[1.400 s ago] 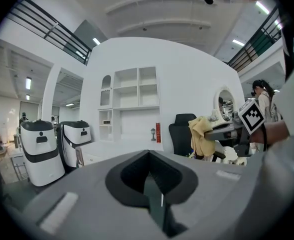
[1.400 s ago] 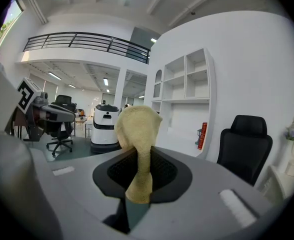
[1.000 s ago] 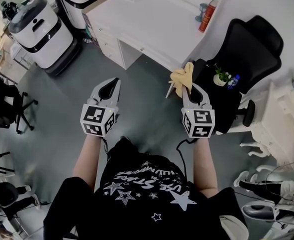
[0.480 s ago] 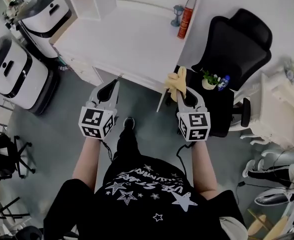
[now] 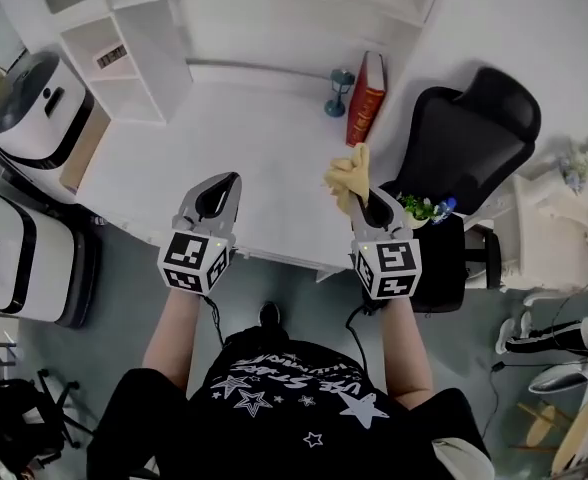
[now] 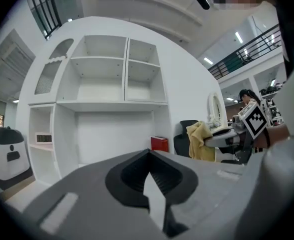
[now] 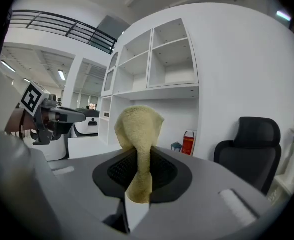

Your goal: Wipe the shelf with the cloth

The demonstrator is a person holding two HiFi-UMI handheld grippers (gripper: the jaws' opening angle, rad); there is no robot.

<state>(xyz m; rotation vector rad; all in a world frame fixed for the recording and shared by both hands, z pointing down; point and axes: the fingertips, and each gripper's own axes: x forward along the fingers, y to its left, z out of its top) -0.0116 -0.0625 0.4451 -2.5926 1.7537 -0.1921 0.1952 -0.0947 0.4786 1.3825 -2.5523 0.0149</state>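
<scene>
A white tabletop (image 5: pixel 224 148) stands against a white wall (image 5: pixel 534 28), a black office chair (image 5: pixel 474 138) just beside it, grey floor (image 5: pixel 124 298) underfoot.

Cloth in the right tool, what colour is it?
Pale yellow; the cloth shows best in the right gripper view.

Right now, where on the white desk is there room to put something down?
The desk is bare across its middle, from the side shelf to the red book. The back right corner is crowded: book and a small teal ornament.
</scene>
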